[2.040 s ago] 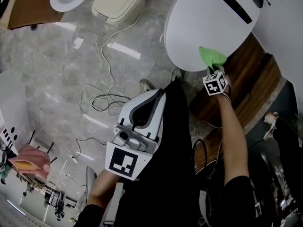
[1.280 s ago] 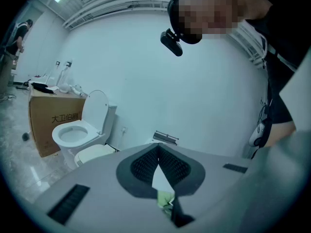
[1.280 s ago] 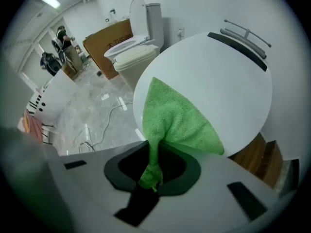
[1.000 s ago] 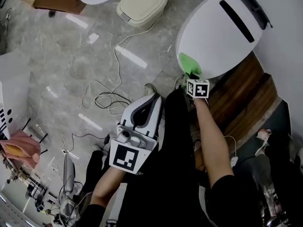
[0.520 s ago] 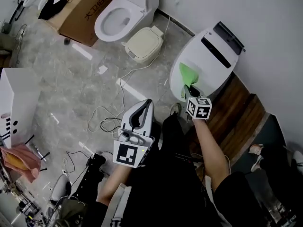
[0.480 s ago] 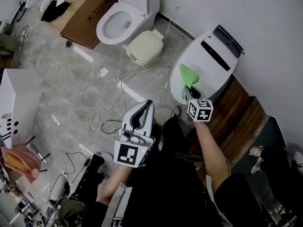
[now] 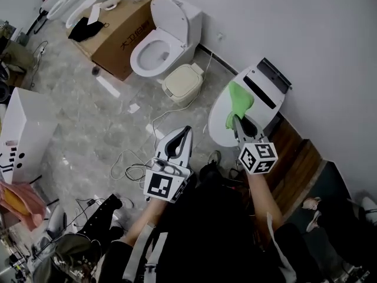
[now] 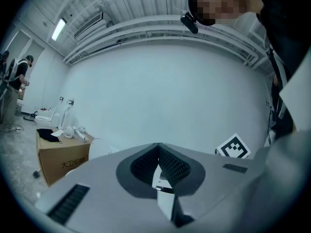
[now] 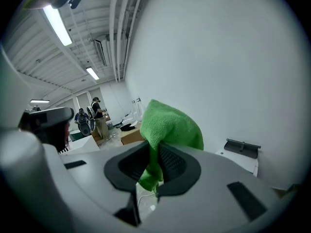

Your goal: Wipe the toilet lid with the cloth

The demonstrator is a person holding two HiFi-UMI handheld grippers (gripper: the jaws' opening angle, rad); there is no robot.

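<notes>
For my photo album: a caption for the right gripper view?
Right hand-held gripper shut on a green cloth, white wall behind.

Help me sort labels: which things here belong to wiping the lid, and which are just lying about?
In use: green cloth, right gripper shut on it, white toilet lid.
Lying about: open toilet, cardboard box, beige floor unit, cables.

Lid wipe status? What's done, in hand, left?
Done: the green cloth is clamped in the right hand-held gripper. In hand: the right gripper view shows the cloth against the wall, apparently clear of the toilet lid. The left hand-held gripper is shut, empty, off to the side. Left: the lid shows no streaks, so wiped or not can't be told.
</notes>
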